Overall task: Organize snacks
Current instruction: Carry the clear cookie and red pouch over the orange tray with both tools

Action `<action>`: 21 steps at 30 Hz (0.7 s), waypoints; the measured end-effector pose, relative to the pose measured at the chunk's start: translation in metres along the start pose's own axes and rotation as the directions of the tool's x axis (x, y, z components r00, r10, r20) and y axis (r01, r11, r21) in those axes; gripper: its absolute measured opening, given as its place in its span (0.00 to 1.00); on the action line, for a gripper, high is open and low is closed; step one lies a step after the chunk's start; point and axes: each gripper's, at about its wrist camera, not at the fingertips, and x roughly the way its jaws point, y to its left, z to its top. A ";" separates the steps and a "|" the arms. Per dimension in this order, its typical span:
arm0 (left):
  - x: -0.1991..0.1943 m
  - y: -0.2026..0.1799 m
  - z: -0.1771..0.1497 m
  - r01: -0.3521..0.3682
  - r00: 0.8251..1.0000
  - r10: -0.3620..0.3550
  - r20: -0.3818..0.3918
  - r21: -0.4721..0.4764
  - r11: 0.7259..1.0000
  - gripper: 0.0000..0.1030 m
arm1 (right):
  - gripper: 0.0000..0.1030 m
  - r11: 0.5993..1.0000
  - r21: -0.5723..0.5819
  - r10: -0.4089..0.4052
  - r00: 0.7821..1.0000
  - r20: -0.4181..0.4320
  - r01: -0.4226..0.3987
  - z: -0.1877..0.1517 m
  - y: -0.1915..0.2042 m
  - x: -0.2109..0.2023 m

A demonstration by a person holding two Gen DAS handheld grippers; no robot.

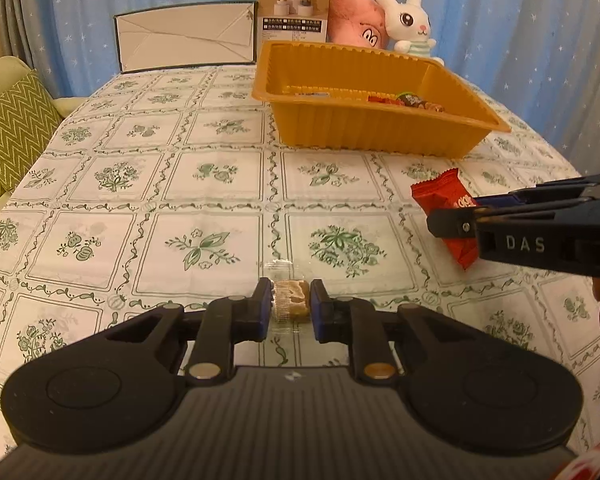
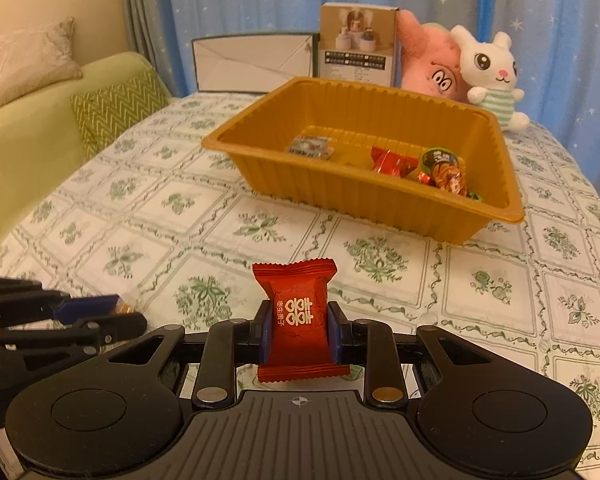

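My left gripper (image 1: 290,306) is shut on a clear-wrapped tan snack bar (image 1: 290,298), low over the tablecloth. My right gripper (image 2: 299,330) is shut on a red wrapped candy (image 2: 298,316) with white characters. In the left wrist view the right gripper (image 1: 456,216) enters from the right with the red candy (image 1: 446,212) in it. In the right wrist view the left gripper (image 2: 120,312) shows at the lower left. An orange ribbed tray (image 2: 260,168) stands beyond both; it holds a small blue packet (image 2: 310,147), a red candy (image 2: 392,162) and a dark-wrapped snack (image 2: 444,168).
A flowered tablecloth (image 1: 204,200) covers the table. Behind the tray (image 1: 380,136) stand a white open box (image 1: 186,36), a brown carton (image 1: 294,8), a pink plush (image 1: 352,20) and a white bunny plush (image 1: 410,24). A green sofa with cushions (image 2: 116,104) is at the left.
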 end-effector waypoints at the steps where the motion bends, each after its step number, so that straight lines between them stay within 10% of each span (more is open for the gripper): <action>1: -0.001 -0.001 0.002 0.002 1.000 -0.002 0.006 0.001 1.000 0.17 | 0.27 1.000 0.007 -0.001 1.000 0.006 0.001 0.001 -0.001 -0.002; 21: -0.023 -0.038 0.037 0.127 0.988 -0.129 0.084 0.028 0.992 0.17 | 0.27 0.992 0.112 -0.068 0.995 0.073 0.060 0.016 -0.023 -0.047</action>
